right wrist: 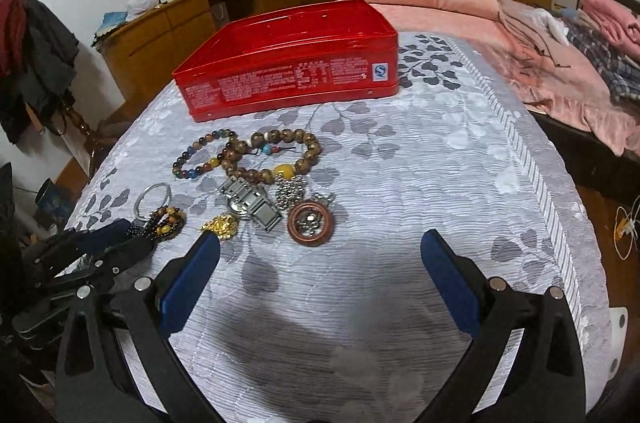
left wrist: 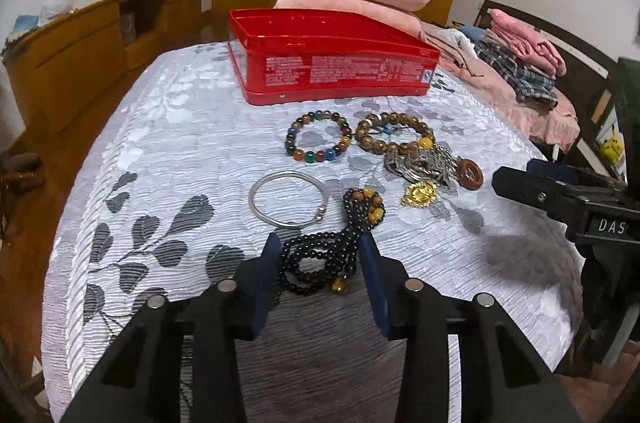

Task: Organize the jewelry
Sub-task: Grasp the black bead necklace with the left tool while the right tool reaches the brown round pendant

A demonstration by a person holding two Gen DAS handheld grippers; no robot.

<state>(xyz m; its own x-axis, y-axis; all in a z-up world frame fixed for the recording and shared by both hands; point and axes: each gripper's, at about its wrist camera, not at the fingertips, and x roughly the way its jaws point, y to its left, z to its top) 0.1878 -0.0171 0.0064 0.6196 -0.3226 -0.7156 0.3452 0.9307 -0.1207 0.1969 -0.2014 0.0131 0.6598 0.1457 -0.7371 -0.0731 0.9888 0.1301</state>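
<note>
Now left claw [left wrist: 320, 251] brackets the black bead necklace [left wrist: 320, 259] on the bench [left wrist: 180, 143], not clamped; right claw [right wrist: 320, 255] gapes wide, holding nothing, near red tin [right wrist: 288, 71].

"DAS" on right gripper [left wrist: 560, 199]

Red tin [left wrist: 332, 71] interior hidden, label print unreadable — silver bangle [right wrist: 154, 197] half-hidden

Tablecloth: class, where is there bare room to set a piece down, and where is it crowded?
Bare: the tablecloth right of the round brown pendant, under the right hand-held gripper; also left of the silver bangle. Crowded: the jewelry cluster before the red tin.
</note>
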